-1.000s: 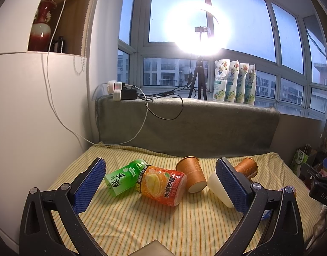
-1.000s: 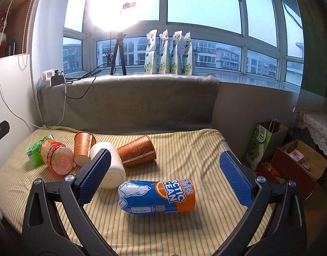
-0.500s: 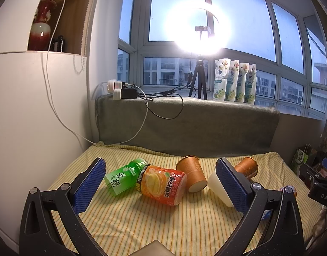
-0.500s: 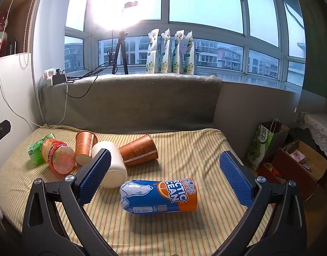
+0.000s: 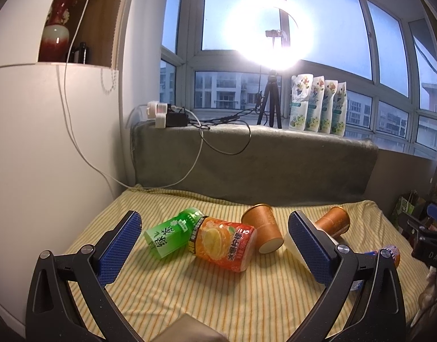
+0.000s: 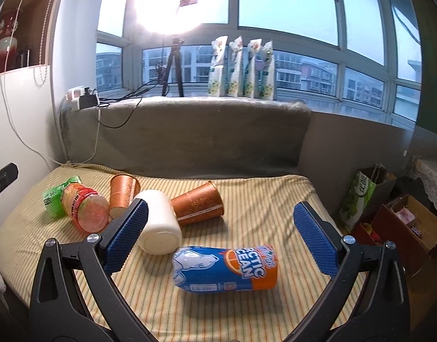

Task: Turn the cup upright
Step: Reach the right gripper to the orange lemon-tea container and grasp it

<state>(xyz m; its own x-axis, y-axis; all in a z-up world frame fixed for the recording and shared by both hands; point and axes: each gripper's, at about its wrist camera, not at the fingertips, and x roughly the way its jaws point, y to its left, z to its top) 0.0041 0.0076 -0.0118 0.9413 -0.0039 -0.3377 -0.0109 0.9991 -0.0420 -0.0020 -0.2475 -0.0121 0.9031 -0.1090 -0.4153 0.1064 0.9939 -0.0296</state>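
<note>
Right gripper (image 6: 221,238): jaws spread wide, nothing held, above the striped cloth (image 6: 247,216)
Left gripper (image 5: 215,242): jaws spread wide, nothing held
Blue cup (image 6: 224,269): nearest, on its side, reads "ARCTIC OCEAN", polar bear print, orange band
White cup (image 6: 160,222): on its side, just beyond
Orange cup (image 5: 224,242): on its side, orange-slice print, Chinese text, touching green cup (image 5: 173,232) reading "绿茶"
Brown cups (image 6: 197,206) (image 6: 123,193): both on their sides, gold pattern
Surface: yellow striped cloth, grey cushion (image 6: 190,134) behind
Sill: four pouches (image 6: 241,67), tripod with ring light (image 6: 173,68), power strip (image 6: 81,99)
Far: window, apartment blocks
</note>
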